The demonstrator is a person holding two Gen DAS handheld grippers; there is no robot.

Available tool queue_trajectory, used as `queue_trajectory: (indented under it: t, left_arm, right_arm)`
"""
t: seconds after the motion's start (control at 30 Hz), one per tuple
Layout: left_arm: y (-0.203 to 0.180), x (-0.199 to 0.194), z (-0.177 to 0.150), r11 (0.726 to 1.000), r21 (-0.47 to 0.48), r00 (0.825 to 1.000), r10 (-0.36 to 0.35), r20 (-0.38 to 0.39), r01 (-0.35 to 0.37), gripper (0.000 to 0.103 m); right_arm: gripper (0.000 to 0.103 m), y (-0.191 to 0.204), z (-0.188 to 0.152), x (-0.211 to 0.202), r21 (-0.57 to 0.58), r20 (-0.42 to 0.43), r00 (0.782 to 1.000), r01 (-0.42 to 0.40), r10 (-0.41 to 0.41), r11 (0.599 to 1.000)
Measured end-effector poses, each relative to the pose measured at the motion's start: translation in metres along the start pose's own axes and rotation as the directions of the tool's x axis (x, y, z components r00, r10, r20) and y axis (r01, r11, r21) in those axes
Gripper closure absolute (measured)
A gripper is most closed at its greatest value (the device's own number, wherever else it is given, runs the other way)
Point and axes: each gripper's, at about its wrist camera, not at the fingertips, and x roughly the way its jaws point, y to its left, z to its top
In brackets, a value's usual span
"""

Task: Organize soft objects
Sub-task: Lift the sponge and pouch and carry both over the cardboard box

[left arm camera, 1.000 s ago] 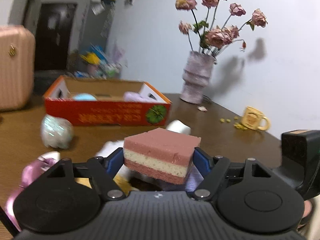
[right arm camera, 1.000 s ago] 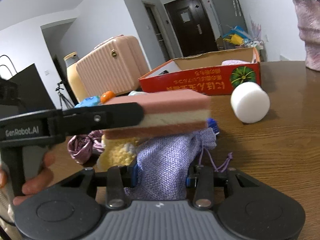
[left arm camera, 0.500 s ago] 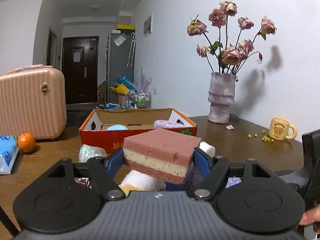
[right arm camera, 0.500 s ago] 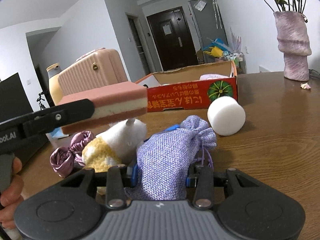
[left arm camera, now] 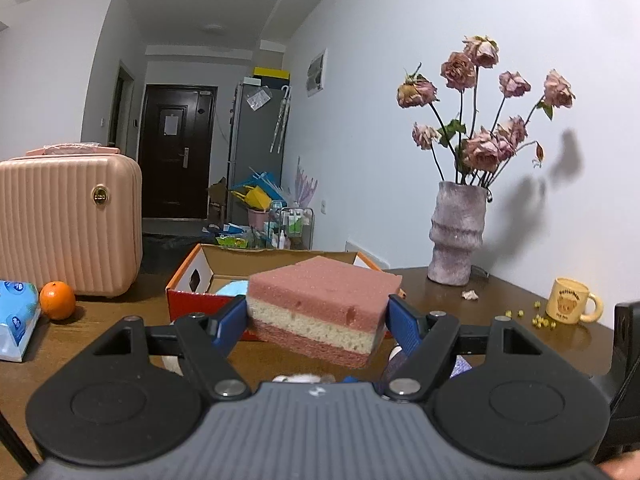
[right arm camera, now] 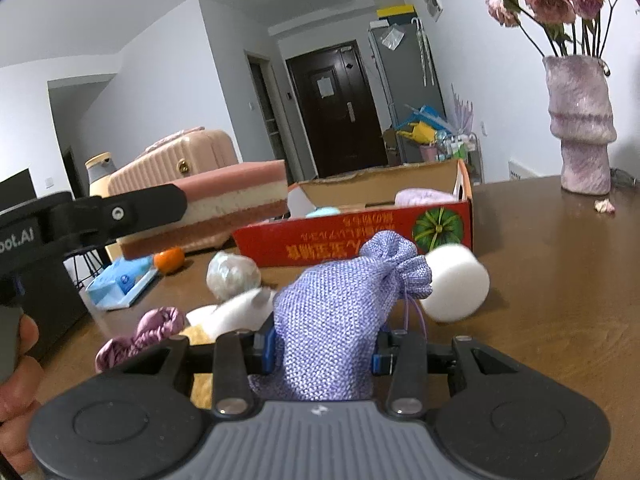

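Note:
My left gripper [left arm camera: 318, 318] is shut on a pink and cream layered sponge [left arm camera: 320, 308] and holds it in the air, in front of the open red cardboard box [left arm camera: 192, 304]. The sponge [right arm camera: 236, 204] also shows in the right wrist view, left of the box [right arm camera: 360, 236]. My right gripper [right arm camera: 324, 354] is shut on a purple drawstring pouch [right arm camera: 340, 312], raised above the table. A white foam cylinder [right arm camera: 456, 288], a white and yellow plush toy [right arm camera: 232, 312], a pink scrunchie [right arm camera: 148, 332] and a shiny wrapped ball [right arm camera: 234, 274] lie on the table below.
A pink suitcase [left arm camera: 68, 224], an orange [left arm camera: 57, 306] and a blue tissue pack [left arm camera: 16, 316] stand at the left. A vase of dried roses [left arm camera: 456, 236] and a yellow mug [left arm camera: 570, 300] stand at the right. The box holds a blue item [right arm camera: 322, 212] and a lilac item [right arm camera: 424, 196].
Both grippers have risen with their loads. The sponge now sits higher and nearer the box. The pouch has lifted off the table.

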Motion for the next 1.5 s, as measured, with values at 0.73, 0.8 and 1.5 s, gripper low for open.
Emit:
queue_trajectory:
  t: [0.73, 0.8, 1.5]
  left_arm:
    - [0.017, 0.044, 0.038, 0.992, -0.100, 0.994, 0.084, 0.074, -0.077, 0.028]
    - [0.016, 0.049, 0.040, 0.992, -0.101, 0.993, 0.087, 0.078, -0.079, 0.028]
    - [0.026, 0.121, 0.063, 0.986, -0.119, 0.988, 0.130, 0.088, -0.119, 0.028]
  right_arm:
    - [0.063, -0.007, 0.055, 0.034, -0.027, 0.147, 0.985, 0.091, -0.086, 0.996]
    - [0.063, -0.009, 0.060, 0.039, -0.020, 0.151, 0.985, 0.091, -0.087, 0.996]
    - [0.063, -0.030, 0.108, 0.099, -0.008, 0.185, 0.974, 0.136, -0.133, 0.991]
